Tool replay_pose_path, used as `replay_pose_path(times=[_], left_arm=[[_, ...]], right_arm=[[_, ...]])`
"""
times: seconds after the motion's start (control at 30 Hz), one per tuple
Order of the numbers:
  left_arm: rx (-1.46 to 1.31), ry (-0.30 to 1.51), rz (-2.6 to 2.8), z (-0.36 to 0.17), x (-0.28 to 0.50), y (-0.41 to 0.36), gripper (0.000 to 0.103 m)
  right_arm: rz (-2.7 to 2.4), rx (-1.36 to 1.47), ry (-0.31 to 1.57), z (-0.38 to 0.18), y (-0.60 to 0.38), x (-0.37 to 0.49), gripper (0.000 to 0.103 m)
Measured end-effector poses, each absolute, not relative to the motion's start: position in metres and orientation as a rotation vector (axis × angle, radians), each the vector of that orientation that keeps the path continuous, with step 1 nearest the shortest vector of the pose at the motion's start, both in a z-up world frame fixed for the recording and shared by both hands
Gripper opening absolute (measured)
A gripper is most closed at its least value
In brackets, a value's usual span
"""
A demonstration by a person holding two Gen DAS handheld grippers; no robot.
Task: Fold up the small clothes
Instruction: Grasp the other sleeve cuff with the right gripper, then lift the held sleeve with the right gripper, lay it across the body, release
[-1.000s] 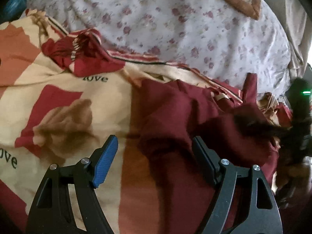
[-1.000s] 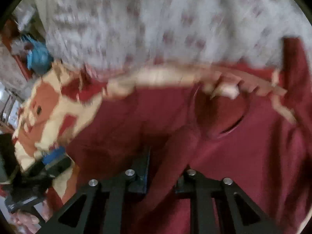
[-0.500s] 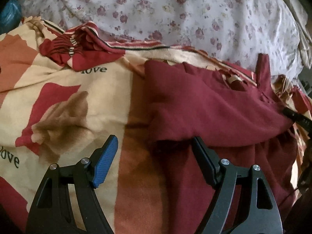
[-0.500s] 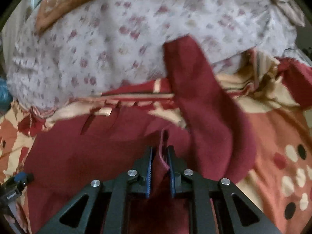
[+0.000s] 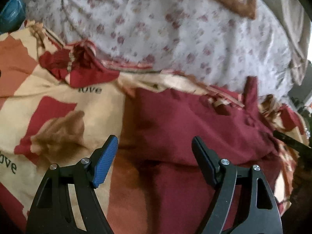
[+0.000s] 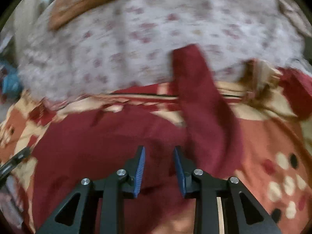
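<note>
Right gripper [image 6: 159, 167]: fingers narrow and opening, nothing pinched between them, maroon cloth only underneath. Left gripper [image 5: 154, 161]: fingers wide, empty, straddling the left edge of the maroon garment [image 5: 195, 128], one finger over the patterned blanket [image 5: 58, 117], the other over the cloth. The garment lies flat on the blanket straight ahead of both grippers, already doubled once with the fold edge running side to side in the left view, long axis across. One sleeve [image 6: 198, 101] sticks out unfolded, running away from the right fingers and a bit to their right, its tip resting on the floral sheet [image 6: 136, 29] beyond. My read: the sleeve is the next thing to bring in, and the right hand is clearly nearer; the left is better placed to pin the body. Farther back, only the floral sheet and a brown-trimmed pillow [image 5: 234, 0].
</note>
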State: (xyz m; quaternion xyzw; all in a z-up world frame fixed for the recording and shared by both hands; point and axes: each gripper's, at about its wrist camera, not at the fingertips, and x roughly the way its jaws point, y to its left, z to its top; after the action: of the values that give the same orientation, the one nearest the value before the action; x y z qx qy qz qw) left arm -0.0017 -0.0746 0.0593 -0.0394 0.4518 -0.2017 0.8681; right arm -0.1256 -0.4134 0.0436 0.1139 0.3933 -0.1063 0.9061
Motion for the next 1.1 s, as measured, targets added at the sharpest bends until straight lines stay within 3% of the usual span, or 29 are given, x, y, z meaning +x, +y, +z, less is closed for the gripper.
replay_pose_path(times=[0.17,0.37,0.43,0.53,0.83,0.87,0.93,1.1], left_arm=[[-0.020,1.058,-0.353,0.027,0.010,-0.083,0.080],[-0.004,1.051,-0.355,0.030,0.008,-0.082,0.080],[-0.024,1.056,-0.358,0.029,0.009,-0.079,0.080],[-0.037,1.058,-0.355,0.029,0.009,-0.079,0.080],[-0.033,1.043,-0.339,0.029,0.007,-0.081,0.080],[-0.034,1.042,-0.341,0.028,0.007,-0.081,0.080],[-0.040,1.039,-0.340,0.029,0.007,-0.080,0.080],[-0.065,1.000,-0.356,0.042,0.003,-0.079,0.080]], right_arm=[[-0.225,0.175,0.975,-0.008,-0.398,-0.077,0.028],[-0.235,0.211,0.914,0.014,-0.408,-0.103,0.033],[-0.265,0.265,0.863,0.027,-0.421,-0.131,0.049],[-0.309,0.368,0.808,0.040,-0.440,-0.169,0.064],[-0.270,0.587,0.852,0.001,-0.463,-0.166,0.064],[-0.252,0.603,0.843,-0.002,-0.463,-0.158,0.060],[-0.274,0.526,0.827,-0.002,-0.457,-0.149,0.021],[-0.368,0.341,0.805,0.014,-0.452,-0.161,0.017]])
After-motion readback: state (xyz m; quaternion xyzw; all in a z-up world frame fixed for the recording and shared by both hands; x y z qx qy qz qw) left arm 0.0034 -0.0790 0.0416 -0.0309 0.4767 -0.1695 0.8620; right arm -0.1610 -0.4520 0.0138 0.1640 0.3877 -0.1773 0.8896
